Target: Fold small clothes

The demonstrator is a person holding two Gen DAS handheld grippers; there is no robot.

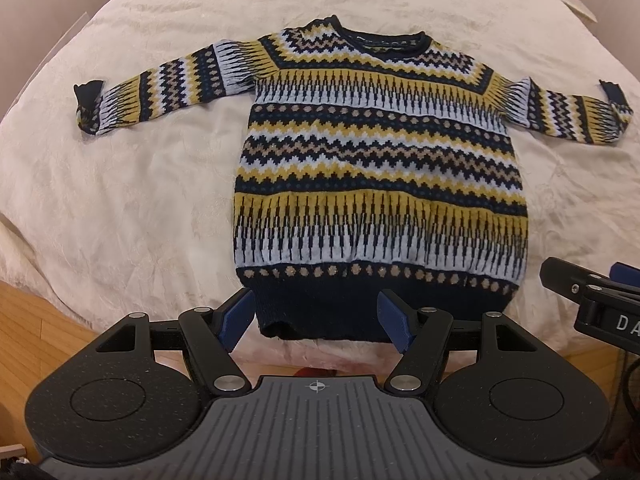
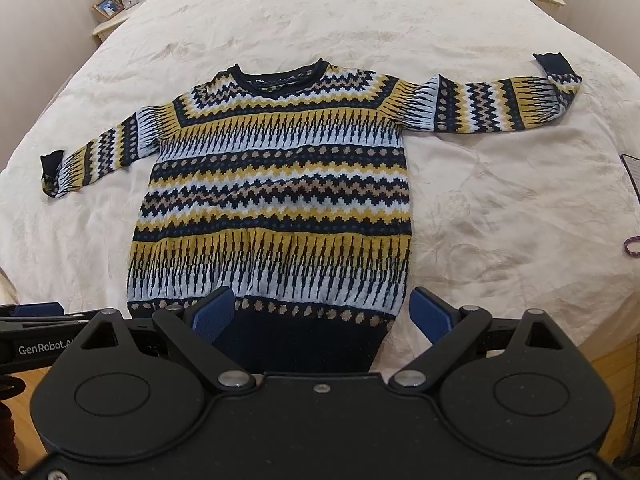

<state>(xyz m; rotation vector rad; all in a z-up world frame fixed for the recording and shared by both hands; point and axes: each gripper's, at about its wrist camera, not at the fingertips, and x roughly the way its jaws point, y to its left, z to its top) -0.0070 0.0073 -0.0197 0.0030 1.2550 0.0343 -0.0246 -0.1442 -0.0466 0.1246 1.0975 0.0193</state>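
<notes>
Both jaws apart, empty: left hand-held gripper (image 1: 316, 322) and right hand-held gripper (image 2: 324, 316) over navy hem of yellow-white-navy zigzag knit sweater (image 1: 380, 168) at cream bed's (image 1: 120, 208) near edge. Risk: pinching only top layer, or bedcover too.

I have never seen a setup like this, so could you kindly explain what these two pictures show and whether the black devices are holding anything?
No robot here: a person holds a two-finger gripper in each hand, and each carries a wide-angle camera looking along its fingers. One picture comes from the left gripper, the other from the right gripper; each glimpses its neighbour at the frame's edge. A patterned sweater lies flat, sleeves spread, on a cream bedspread. Both grippers are open, poised near the dark hem, and hold nothing.
</notes>
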